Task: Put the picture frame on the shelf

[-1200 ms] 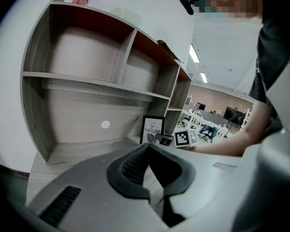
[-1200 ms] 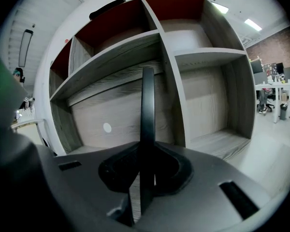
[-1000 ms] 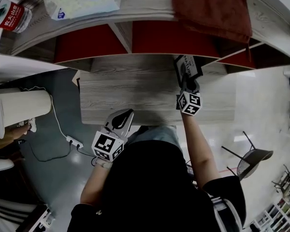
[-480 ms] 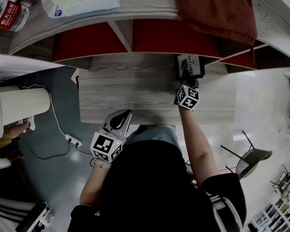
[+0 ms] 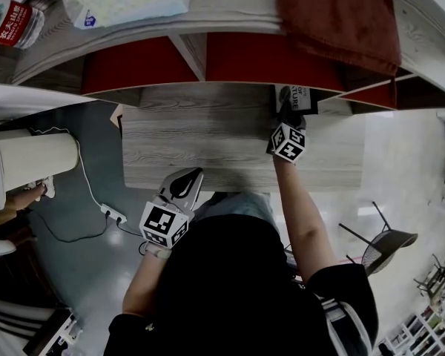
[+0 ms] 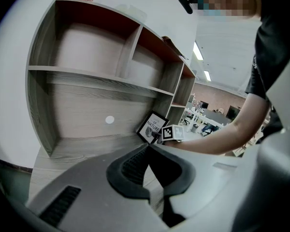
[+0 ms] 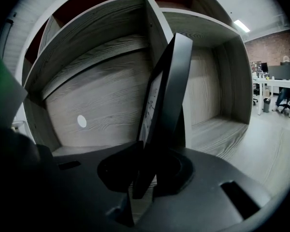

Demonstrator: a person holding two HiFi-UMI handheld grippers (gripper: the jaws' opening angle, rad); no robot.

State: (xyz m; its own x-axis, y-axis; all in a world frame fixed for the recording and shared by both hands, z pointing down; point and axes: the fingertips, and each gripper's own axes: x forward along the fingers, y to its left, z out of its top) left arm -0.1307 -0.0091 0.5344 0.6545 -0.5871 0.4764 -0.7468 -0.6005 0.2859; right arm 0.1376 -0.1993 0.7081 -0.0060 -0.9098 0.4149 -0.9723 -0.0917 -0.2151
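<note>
Right gripper (image 7: 144,175) has just been opening its jaws, letting go of the picture frame (image 7: 166,91), which stands tilted between them on the shelf (image 7: 101,105); placement looks nearly done.

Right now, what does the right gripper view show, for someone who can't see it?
The right gripper has a black picture frame standing edge-on between its jaws, which have just been opening. Behind it is a grey wooden shelf with a white dot on its back panel.
</note>
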